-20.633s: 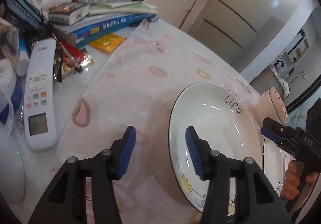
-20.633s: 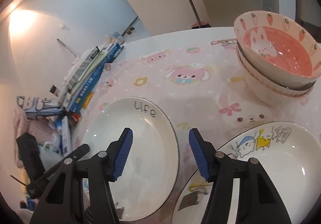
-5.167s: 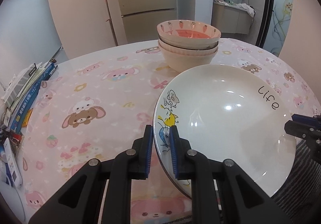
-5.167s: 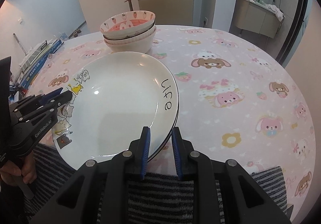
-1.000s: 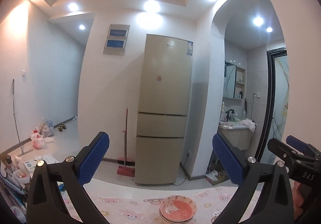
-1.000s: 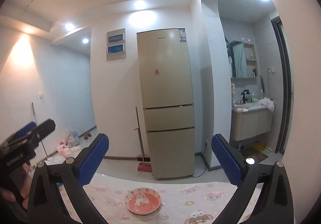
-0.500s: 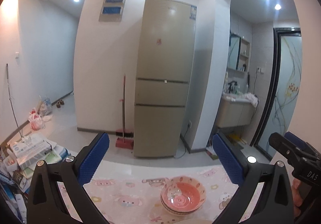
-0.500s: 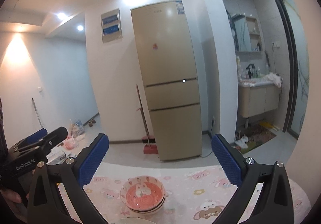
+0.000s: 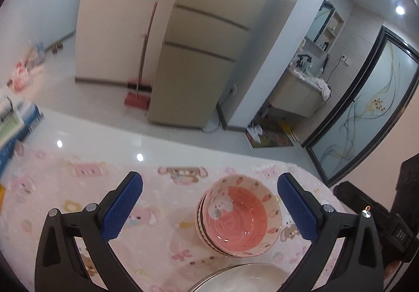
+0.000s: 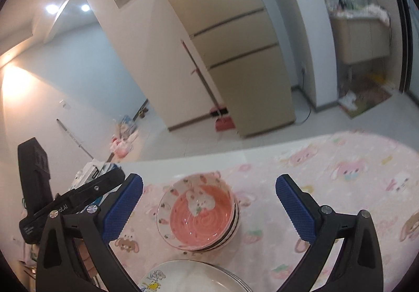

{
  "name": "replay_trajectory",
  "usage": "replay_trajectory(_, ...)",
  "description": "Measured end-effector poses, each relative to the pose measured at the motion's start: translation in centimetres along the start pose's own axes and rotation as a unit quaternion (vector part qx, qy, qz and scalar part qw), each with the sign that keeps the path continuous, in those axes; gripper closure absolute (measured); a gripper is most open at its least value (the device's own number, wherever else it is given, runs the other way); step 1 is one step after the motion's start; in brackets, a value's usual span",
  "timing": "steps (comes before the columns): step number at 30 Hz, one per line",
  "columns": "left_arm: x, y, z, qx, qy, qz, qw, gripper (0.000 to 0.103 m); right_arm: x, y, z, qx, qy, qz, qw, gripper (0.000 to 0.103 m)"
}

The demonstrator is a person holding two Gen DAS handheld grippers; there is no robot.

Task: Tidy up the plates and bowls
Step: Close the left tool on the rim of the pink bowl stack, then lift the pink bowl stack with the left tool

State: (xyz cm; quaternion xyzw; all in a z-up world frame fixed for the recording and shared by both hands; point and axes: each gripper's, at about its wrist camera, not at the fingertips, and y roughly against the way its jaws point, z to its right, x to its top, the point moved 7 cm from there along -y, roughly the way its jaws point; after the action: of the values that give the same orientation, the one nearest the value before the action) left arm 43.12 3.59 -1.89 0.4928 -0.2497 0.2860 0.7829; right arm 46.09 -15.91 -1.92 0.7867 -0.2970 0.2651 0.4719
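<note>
Bowls point(image 9: 237, 216) nested ahead, plates point(image 10: 193, 277) stacked just below both hand-held grippers point(image 9: 209, 209) point(image 10: 208, 209), wide and empty; task apparently complete.

**Both grippers spread wide, holding nothing**

Left gripper point(image 9: 209, 209): blue-padded fingers point(image 9: 121, 209) far apart, nothing between them, tilted downward. Right gripper point(image 10: 208, 209): likewise wide, pads point(image 10: 294, 209) bare, angled down. Held side by side, each visible at the edge of the other's view.
</note>
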Motion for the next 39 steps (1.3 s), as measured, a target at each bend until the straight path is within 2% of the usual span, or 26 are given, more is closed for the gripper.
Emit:
replay_trajectory(5,-1.6,-2.9,-0.7,-0.022,0.034,-0.057,0.9975,0.001,-2.1,-4.2,2.1,0.023,-0.054,-0.067,0.996,0.012)
replay_trajectory(8,-2.4,-4.6,-0.9,-0.041,0.048,-0.093,0.9936,0.009,-3.6,-6.5,3.8,0.039,-0.099,-0.106,0.989,0.024)
replay_trajectory(12,-3.4,-6.4,-1.2,-0.061,0.069,-0.132,0.9870,0.022,-5.5,-8.7,4.9,0.074,-0.151,-0.150,0.974,0.030)
replay_trajectory(16,-4.6,-7.7,-1.4,-0.072,0.082,-0.160,0.9811,0.030,-6.7,-9.9,4.8,0.058,-0.133,-0.164,0.976,0.033)
replay_trajectory(17,-4.9,-7.9,-1.4,-0.075,0.085,-0.167,0.9795,0.034,-6.8,-10.2,4.6,0.055,-0.128,-0.166,0.976,0.038)
replay_trajectory(20,-5.8,-8.8,-1.5,-0.078,0.093,-0.193,0.9737,0.047,-7.7,-10.8,4.1,0.054,-0.125,-0.180,0.974,0.040)
replay_trajectory(23,-6.6,-9.3,-1.3,-0.079,0.093,-0.212,0.9696,0.052,-8.3,-11.6,4.1,0.051,-0.126,-0.190,0.972,0.048)
replay_trajectory(26,-7.4,-9.8,-1.2,-0.076,0.090,-0.229,0.9662,0.058,-8.8,-12.2,4.2,0.051,-0.130,-0.198,0.970,0.049)
replay_trajectory(32,-7.8,-10.1,-1.8,-0.096,0.123,-0.238,0.9586,0.056,-9.7,-13.5,5.2,0.084,-0.177,-0.225,0.955,0.050)
replay_trajectory(37,-8.0,-10.2,-2.8,-0.127,0.173,-0.241,0.9467,0.056,-10.2,-13.8,6.1,0.103,-0.214,-0.230,0.944,0.057)
replay_trajectory(39,-8.0,-10.1,-2.7,-0.126,0.174,-0.241,0.9463,0.057,-10.2,-13.9,6.0,0.102,-0.209,-0.230,0.945,0.058)
